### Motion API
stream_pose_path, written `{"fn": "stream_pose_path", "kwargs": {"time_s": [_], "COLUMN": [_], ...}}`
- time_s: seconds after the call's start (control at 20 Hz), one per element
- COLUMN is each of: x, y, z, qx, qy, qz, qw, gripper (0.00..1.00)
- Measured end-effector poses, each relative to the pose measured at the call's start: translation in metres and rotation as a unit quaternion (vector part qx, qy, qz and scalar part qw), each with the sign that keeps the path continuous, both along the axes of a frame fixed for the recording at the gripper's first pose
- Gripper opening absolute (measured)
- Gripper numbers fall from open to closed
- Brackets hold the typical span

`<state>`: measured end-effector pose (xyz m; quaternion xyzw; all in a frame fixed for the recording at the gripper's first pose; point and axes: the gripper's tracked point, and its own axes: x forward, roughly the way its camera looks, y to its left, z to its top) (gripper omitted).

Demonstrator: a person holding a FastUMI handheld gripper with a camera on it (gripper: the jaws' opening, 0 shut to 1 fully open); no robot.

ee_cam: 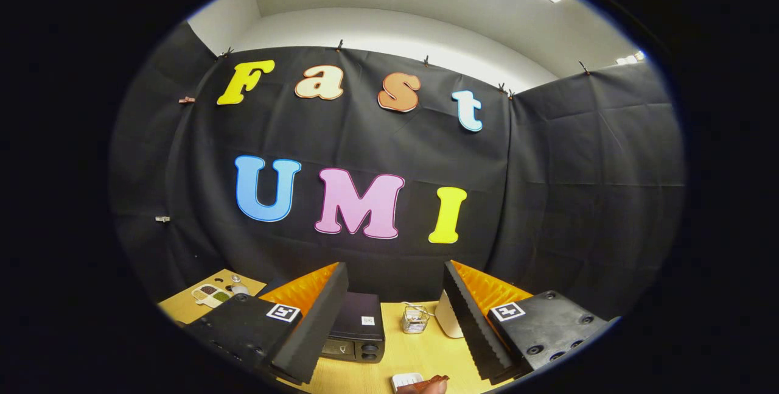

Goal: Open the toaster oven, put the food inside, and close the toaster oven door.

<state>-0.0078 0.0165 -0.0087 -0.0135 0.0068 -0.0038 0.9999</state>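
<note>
Looking along your gripper (395,315), you have its fingers spread wide apart with nothing between them, raised above the wooden table (414,351). The toaster oven (358,336) sits on the table just ahead, partly behind your left finger, its long axis running front to back and its knobbed front facing you, though the door is too hidden to judge. The food (429,382) lies nearest you beside a small white dish (406,380), both cut off, and a wire basket (415,319) stands beyond.

Cloth-walled demo booth, wooden table (420,351)
</note>
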Motion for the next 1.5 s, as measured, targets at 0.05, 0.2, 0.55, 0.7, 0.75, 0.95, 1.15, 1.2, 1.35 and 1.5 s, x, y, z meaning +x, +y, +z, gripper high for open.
{"fn": "stream_pose_path", "kwargs": {"time_s": [0.05,0.2,0.55,0.7,0.75,0.95,1.15,1.2,1.35,1.5], "x": [0.002,0.009,0.036,0.046,0.049,0.060,0.071,0.073,0.075,0.075], "y": [0.009,0.048,0.143,0.167,0.171,0.184,0.185,0.186,0.190,0.192], "z": [-0.004,-0.018,-0.084,-0.124,-0.138,-0.200,-0.247,-0.258,-0.284,-0.288], "qx": [0.008,0.013,0.023,0.024,0.017,0.014,0.028,0.030,0.044,0.037], "qy": [0.004,0.008,0.038,0.065,0.074,0.133,0.186,0.201,0.240,0.247], "qz": [0.005,0.025,0.068,0.076,0.077,0.078,0.067,0.065,0.060,0.056], "qw": [1.000,1.000,0.997,0.995,0.994,0.988,0.980,0.977,0.968,0.967], "gripper": [0.97,0.97,0.97,0.97,0.97,0.98,0.98,0.98,0.98,0.99]}}
